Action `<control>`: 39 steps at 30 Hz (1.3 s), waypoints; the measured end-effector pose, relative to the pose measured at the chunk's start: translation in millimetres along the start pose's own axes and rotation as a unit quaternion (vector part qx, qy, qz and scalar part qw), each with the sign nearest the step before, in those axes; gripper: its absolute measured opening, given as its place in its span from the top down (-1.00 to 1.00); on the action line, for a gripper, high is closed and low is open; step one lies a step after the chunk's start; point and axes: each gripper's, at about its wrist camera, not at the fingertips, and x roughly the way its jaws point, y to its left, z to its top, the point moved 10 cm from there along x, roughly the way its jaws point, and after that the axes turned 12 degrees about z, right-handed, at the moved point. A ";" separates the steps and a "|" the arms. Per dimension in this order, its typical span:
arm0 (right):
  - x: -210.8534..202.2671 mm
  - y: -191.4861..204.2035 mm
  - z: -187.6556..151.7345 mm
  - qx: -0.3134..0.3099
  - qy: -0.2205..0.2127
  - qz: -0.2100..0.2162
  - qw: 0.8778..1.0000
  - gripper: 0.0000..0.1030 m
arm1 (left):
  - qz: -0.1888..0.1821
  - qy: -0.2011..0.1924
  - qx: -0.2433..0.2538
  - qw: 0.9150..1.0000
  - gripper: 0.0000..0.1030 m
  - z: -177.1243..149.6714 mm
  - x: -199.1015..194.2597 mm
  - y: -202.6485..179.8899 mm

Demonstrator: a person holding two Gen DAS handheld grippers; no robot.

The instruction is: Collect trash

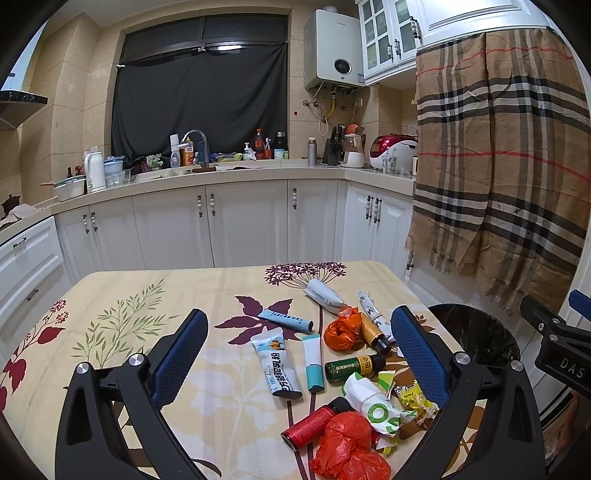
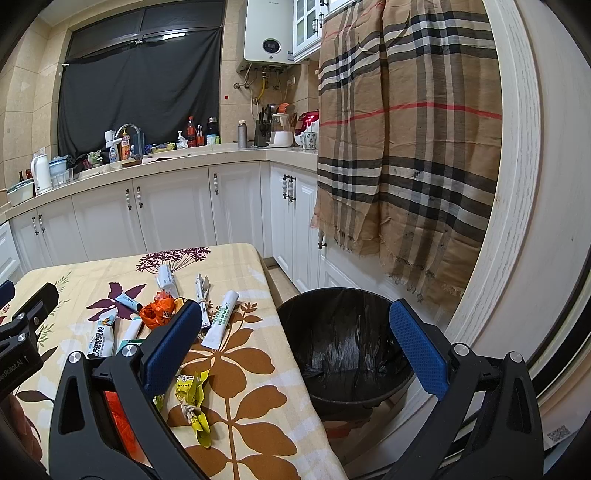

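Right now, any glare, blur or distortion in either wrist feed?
Left wrist: sharp, strong fisheye bending of the cabinets, dark corner vignette, soft shadows around the trash. Right wrist: also sharp, door frame curves heavily, glossy sheen on the bin liner, no blown-out glare.

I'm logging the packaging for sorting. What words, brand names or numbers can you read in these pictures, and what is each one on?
"DAS": on the right gripper's black body.
"enRobot.AI", cut off at the edge: on the left gripper's black body.
"OS", large green letters: on the white wrapper.
Large Chinese characters: on the white tube, not transcribed.
Green bottle label, water heater logo and yellow wrapper: too small or blurred.
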 end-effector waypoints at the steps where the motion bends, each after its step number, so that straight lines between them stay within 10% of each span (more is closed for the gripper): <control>1: 0.1 0.0 0.0 0.000 0.000 0.000 1.000 -0.92 | 0.000 0.000 0.000 1.000 -0.88 0.2 0.0 0.0; 39: 0.0 2.3 0.8 0.001 0.000 0.001 1.000 -0.92 | 0.003 -0.002 -0.001 1.000 -0.88 -0.7 -0.7 3.5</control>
